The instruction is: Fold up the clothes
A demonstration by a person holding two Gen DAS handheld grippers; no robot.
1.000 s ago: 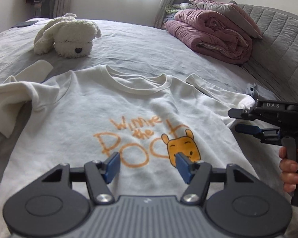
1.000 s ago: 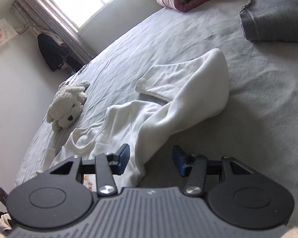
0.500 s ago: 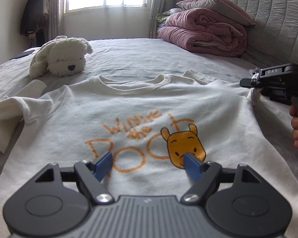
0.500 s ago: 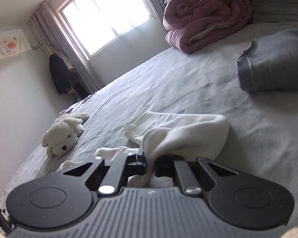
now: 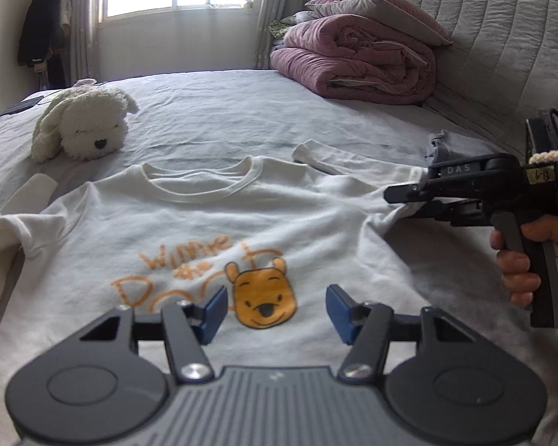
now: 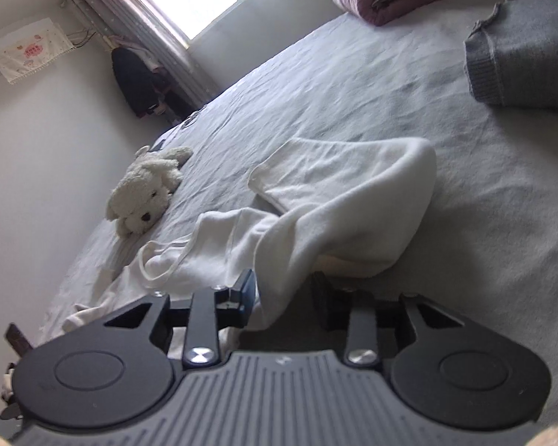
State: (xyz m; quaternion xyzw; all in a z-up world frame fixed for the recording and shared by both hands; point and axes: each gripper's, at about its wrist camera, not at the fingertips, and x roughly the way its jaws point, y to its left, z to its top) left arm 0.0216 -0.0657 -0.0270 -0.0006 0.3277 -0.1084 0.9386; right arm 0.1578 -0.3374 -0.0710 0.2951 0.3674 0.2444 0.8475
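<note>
A white sweatshirt (image 5: pixel 204 230) with an orange Winnie the Pooh print lies face up on the grey bed (image 5: pixel 223 111). My left gripper (image 5: pixel 277 310) is open and empty, hovering over the print near the hem. My right gripper (image 6: pixel 284 295) is open, with the folded right sleeve (image 6: pixel 353 208) lying between its fingers. In the left wrist view the right gripper (image 5: pixel 409 200) is at the shirt's right shoulder, the sleeve (image 5: pixel 346 160) lying past it.
A white plush dog (image 5: pixel 82 126) lies at the back left. A folded pink quilt (image 5: pixel 357 67) and the padded headboard (image 5: pixel 502 48) are at the back right. A folded grey garment (image 6: pixel 524 48) lies on the bed beyond the sleeve.
My right gripper, shut on the sleeve half a second ago, has opened; the sleeve has slackened between its fingers. My left gripper has shifted slightly right over the print.
</note>
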